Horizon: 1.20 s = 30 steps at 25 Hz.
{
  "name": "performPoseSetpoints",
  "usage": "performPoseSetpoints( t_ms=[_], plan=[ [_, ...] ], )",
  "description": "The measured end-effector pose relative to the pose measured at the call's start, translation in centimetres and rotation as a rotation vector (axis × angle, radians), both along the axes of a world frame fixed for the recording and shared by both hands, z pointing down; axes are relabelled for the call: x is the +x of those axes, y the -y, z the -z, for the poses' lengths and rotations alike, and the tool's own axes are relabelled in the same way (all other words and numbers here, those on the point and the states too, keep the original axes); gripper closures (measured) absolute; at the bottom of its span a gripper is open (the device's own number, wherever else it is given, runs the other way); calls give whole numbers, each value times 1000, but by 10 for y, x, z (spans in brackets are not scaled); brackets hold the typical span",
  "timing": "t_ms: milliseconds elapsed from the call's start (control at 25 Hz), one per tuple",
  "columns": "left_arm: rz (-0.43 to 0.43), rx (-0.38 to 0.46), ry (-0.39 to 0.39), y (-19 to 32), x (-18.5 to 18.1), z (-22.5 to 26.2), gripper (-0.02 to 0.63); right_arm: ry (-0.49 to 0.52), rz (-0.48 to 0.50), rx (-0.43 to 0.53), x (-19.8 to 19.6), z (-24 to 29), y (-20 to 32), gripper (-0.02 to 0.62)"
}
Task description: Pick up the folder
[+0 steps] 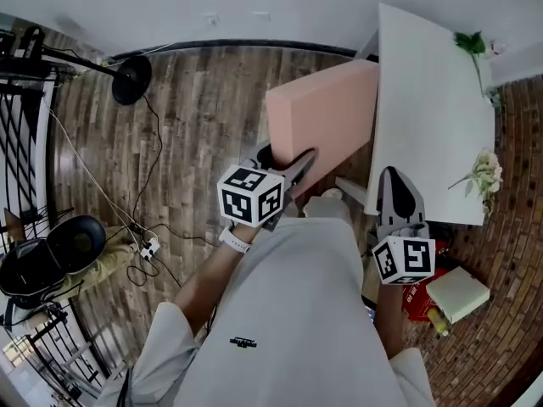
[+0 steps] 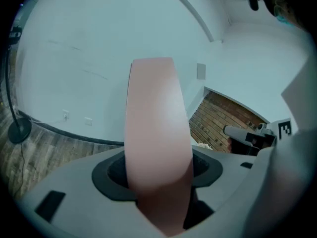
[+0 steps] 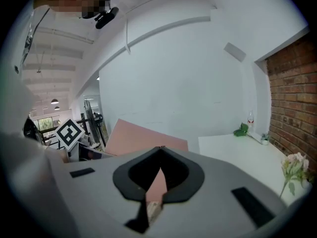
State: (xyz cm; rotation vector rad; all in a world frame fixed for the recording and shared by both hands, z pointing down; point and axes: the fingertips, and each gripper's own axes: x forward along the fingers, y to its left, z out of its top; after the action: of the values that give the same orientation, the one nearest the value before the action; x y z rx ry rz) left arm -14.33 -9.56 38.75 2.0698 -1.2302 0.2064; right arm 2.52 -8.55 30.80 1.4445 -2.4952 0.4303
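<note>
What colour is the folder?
The folder is plain pale pink. It shows best in the head view.

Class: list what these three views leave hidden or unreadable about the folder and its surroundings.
- Head view: the folder, its right end behind the white table.
- Left gripper view: whatever lies ahead of the left gripper, blocked by the folder.
- Head view: print on the red packet, too small.
- Right gripper view: the pale bit low between the right gripper jaws, unidentifiable.

White table (image 1: 424,117) with flowers (image 1: 486,173); black stand (image 1: 131,80) on wooden floor (image 1: 204,108)
</note>
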Motion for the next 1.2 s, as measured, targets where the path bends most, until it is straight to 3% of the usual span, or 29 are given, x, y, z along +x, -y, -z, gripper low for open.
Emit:
performPoseSetpoints(
  t_ms=[280, 560, 720, 840, 920, 1200],
  plan=[
    [-39, 130, 143, -5, -2, 34, 317, -33, -12, 60, 5, 17, -8, 588],
    [-33, 247, 204, -9, -5, 68, 318, -16, -29, 120, 9, 31, -13, 586],
    [-27, 297, 226, -13, -1, 80, 318, 13, -5, 231, 14, 53, -17, 600],
    [-35, 340, 259, -11, -3, 89, 318, -83, 4, 326, 14, 64, -20, 589],
    [-34, 361, 273, -7, -3, 93, 318, -129, -16, 306, 17, 59, -18, 589],
    [-15, 418, 271, 6, -6, 112, 318, -31, -69, 237, 22, 54, -11, 592]
  ],
)
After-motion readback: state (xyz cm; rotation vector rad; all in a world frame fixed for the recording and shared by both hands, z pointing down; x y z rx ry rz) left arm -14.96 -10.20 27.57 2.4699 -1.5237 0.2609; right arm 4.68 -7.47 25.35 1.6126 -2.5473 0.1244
